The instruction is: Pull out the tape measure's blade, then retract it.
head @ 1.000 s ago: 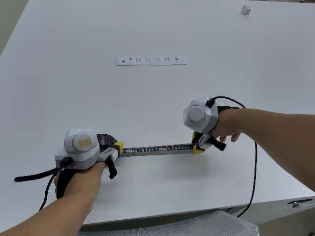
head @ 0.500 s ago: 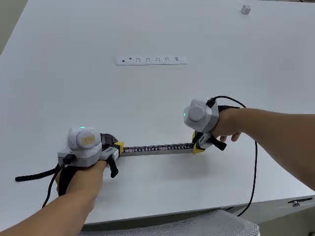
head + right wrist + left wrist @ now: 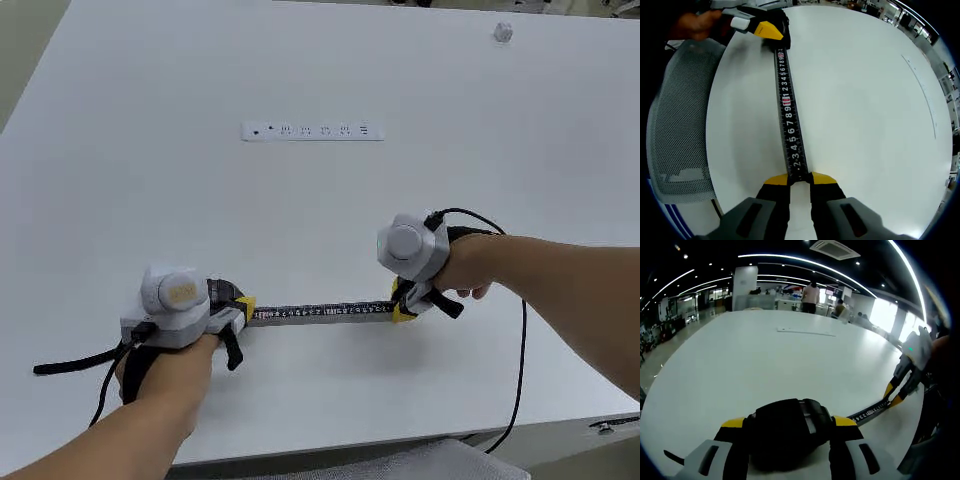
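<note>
Yellow-tipped fingers (image 3: pixel 733 423) of the left gripper (image 3: pixel 238 305) clamp the one tape measure's black case (image 3: pixel 790 432) on the table (image 3: pixel 150 150); the right gripper (image 3: pixel 800 176) pinches the tip of its blade (image 3: pixel 789 115), stretched between the two grippers; one power strip (image 3: pixel 312 131) lies well beyond

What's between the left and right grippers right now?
The numbered black tape blade, stretched from left gripper to right gripper across the white table; head view.

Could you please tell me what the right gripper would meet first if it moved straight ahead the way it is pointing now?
The right gripper, shut on the blade at its end, points along it at the tape measure case clamped in the left gripper, so it would probably meet that case first.
</note>
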Motion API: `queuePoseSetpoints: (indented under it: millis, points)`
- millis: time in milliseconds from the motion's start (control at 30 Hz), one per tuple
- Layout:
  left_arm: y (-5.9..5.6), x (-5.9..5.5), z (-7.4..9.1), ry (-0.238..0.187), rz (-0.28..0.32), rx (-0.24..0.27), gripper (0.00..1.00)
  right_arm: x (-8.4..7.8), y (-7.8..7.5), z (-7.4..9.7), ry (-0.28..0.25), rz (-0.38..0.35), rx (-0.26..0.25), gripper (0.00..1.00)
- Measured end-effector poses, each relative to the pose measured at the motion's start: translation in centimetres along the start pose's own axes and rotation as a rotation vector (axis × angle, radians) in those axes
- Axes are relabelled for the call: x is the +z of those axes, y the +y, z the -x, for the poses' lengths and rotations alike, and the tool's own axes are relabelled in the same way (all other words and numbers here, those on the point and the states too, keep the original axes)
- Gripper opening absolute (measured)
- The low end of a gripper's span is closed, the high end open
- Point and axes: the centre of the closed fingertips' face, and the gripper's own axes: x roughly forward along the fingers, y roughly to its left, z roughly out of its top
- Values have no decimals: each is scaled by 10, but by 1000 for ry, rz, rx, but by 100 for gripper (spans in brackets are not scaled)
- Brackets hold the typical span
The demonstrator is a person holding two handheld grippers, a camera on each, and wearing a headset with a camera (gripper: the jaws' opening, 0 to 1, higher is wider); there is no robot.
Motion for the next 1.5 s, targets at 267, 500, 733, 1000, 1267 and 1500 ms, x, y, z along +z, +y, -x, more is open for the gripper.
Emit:
queuePoseSetpoints:
  millis: [267, 500, 733, 1000, 1267, 1500]
  points:
    - [-2, 0, 0, 1, 0, -5, 62, 3, 0, 0, 4, 1, 1, 14]
    - [-2, -1, 0, 3, 1, -8, 62, 8, 1, -1, 2, 5, -2, 14]
    - [-2, -1, 1, 5, 1, -10, 62, 12, 2, -2, 2, 9, 2, 14]
    - [-2, 0, 1, 6, 2, -10, 62, 15, 2, -2, -2, 10, 2, 14]
    - [-2, 0, 1, 5, 2, -12, 62, 20, 3, -1, -13, 6, 1, 14]
    - [-3, 0, 1, 4, 3, -12, 62, 24, 4, -2, -18, 7, 2, 14]
